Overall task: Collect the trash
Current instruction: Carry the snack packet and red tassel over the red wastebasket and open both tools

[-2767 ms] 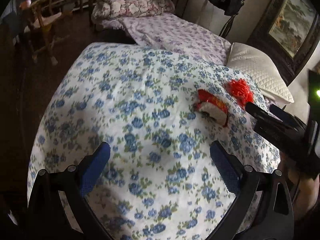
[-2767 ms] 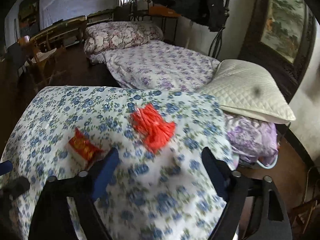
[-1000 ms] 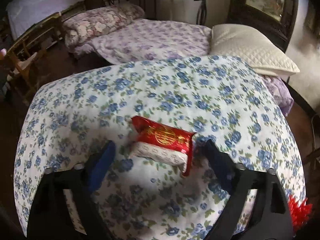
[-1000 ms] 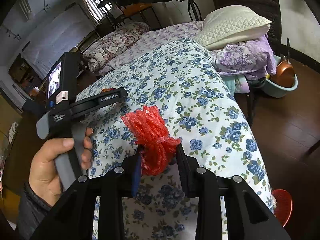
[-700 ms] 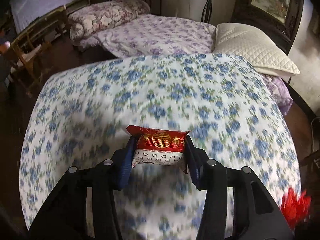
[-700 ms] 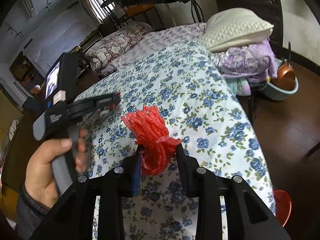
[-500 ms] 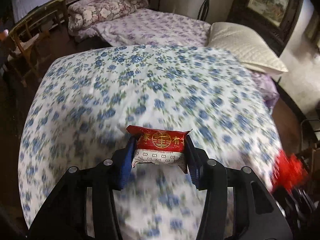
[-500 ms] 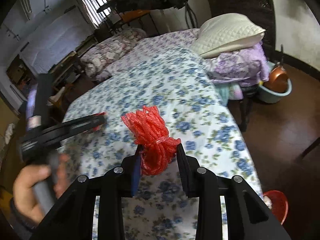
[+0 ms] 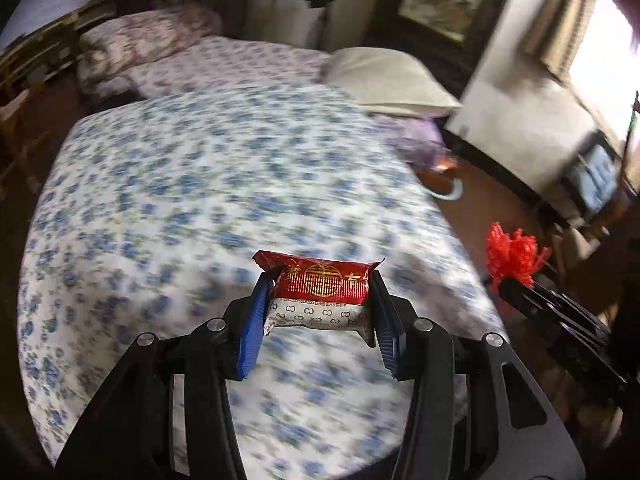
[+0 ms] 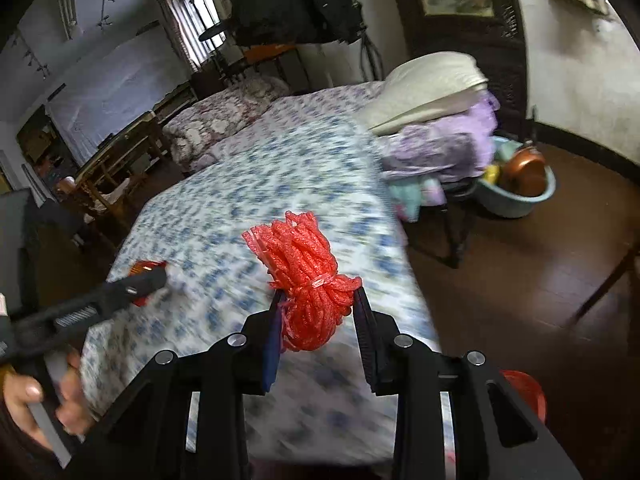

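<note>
My left gripper (image 9: 320, 292) is shut on a red and white snack packet (image 9: 320, 296), held above the blue-flowered bedspread (image 9: 180, 184). My right gripper (image 10: 318, 300) is shut on a bundle of red plastic netting (image 10: 306, 276), also lifted off the bed. In the left wrist view the red netting (image 9: 514, 254) and the right gripper's black arm show at the right edge. In the right wrist view the left gripper (image 10: 148, 276) sits at the left with a red corner of the snack packet (image 10: 146, 268) at its tip and a hand (image 10: 44, 400) on its handle.
A cream pillow (image 10: 432, 80) and purple bedding (image 10: 444, 148) lie at the bed's far right. A teal basin (image 10: 520, 196) with a copper pot stands on the dark wood floor. A red bin (image 10: 524, 396) shows at the lower right. A second bed (image 9: 224, 64) lies beyond.
The left gripper closed on the snack packet and lifted it off the bed. Both grippers have swung to the right, with the netting still held in the right one.
</note>
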`<action>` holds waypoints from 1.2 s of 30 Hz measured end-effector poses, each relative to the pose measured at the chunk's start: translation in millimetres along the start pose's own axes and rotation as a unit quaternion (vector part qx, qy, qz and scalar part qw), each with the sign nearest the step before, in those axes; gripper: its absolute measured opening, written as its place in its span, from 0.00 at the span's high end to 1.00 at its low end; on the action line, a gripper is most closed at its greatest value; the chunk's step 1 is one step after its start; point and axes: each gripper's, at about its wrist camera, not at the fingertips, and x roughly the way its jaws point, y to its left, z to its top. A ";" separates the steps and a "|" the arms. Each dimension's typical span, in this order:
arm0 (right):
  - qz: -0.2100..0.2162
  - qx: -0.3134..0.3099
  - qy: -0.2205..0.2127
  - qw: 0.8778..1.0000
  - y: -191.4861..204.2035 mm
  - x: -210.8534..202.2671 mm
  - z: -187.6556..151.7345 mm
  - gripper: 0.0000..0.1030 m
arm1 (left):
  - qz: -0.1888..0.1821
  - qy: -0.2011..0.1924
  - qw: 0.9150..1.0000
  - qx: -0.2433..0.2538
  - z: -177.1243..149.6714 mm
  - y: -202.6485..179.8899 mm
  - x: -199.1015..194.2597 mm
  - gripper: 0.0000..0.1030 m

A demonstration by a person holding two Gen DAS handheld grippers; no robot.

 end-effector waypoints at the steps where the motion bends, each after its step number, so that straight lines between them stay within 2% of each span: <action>1: -0.010 0.000 -0.003 1.000 -12.7 -10.0 -3.8 0.68 | -0.012 0.004 1.000 0.012 -1.8 -11.6 -1.8 0.53; 4: -0.035 0.010 -0.006 0.999 -46.0 -31.1 -14.6 0.68 | -0.047 0.024 0.998 0.043 -7.4 -49.0 1.2 0.53; 9: -0.058 0.034 0.004 0.998 -100.7 -50.9 -34.4 0.68 | -0.101 0.071 0.988 0.097 -22.1 -116.5 17.4 0.53; 12: -0.073 0.058 0.012 0.996 -133.7 -55.6 -49.0 0.68 | -0.137 0.116 0.974 0.138 -32.3 -167.5 38.1 0.53; 15: -0.082 0.090 0.026 0.992 -165.7 -53.8 -66.3 0.68 | -0.164 0.158 0.961 0.159 -39.7 -202.5 62.0 0.53; 21: -0.101 0.132 0.074 0.983 -215.3 -32.5 -107.0 0.68 | -0.177 0.237 0.937 0.185 -59.0 -259.4 121.2 0.53; 23: -0.099 0.144 0.096 0.980 -228.6 -22.5 -122.1 0.68 | -0.169 0.264 0.929 0.195 -67.5 -274.5 143.6 0.53; 25: -0.094 0.158 0.116 0.976 -238.2 -7.7 -137.2 0.68 | -0.162 0.288 0.922 0.204 -74.4 -282.5 161.5 0.53; 28: -0.090 0.172 0.138 0.971 -247.6 8.1 -154.3 0.68 | -0.160 0.345 0.903 0.200 -87.9 -294.3 195.5 0.53; 32: -0.087 0.189 0.165 0.964 -257.6 29.6 -174.1 0.68 | -0.146 0.391 0.886 0.200 -106.8 -304.9 234.3 0.53; 36: -0.084 0.201 0.188 0.958 -263.8 48.3 -190.6 0.68 | -0.141 0.411 0.879 0.197 -124.0 -309.8 256.4 0.53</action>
